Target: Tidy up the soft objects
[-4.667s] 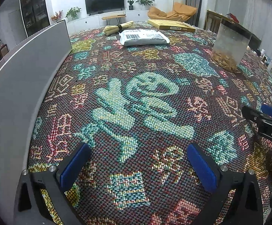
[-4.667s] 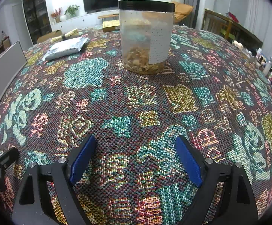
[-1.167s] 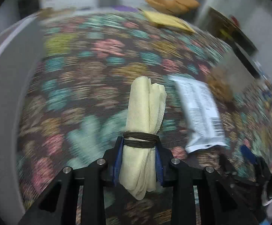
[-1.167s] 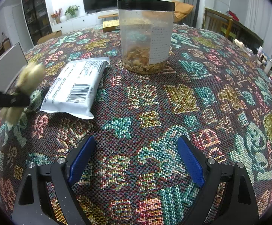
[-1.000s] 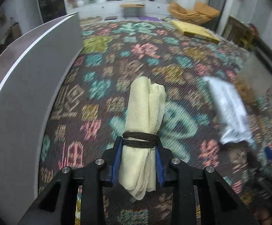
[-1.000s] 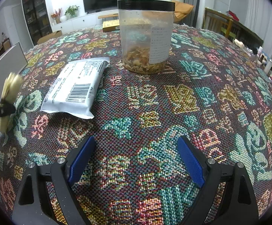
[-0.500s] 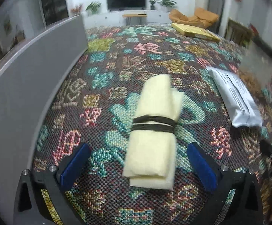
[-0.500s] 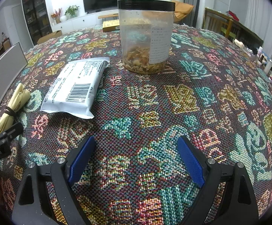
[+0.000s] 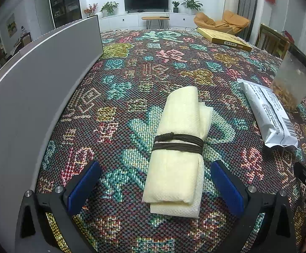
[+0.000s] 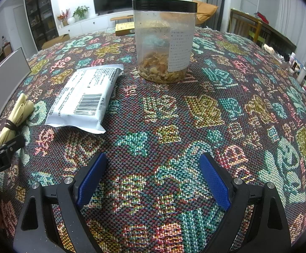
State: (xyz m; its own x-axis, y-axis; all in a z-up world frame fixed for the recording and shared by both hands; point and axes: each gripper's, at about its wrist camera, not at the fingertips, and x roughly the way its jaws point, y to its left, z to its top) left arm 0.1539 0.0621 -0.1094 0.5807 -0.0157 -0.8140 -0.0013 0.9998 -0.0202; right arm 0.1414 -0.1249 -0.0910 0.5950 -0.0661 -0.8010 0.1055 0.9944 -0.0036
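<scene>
Right wrist: lidded jar (image 10: 164, 42) holds dried bits; both hand-held grippers (image 10: 153, 177) (image 9: 156, 181) spread wide.

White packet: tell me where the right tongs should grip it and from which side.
Grip the white packet across its narrow width near the barcode end, coming from above with the right tongs open. It lies flat on the cloth, long and slightly puffed, so its long sides probably offer the best purchase.
</scene>
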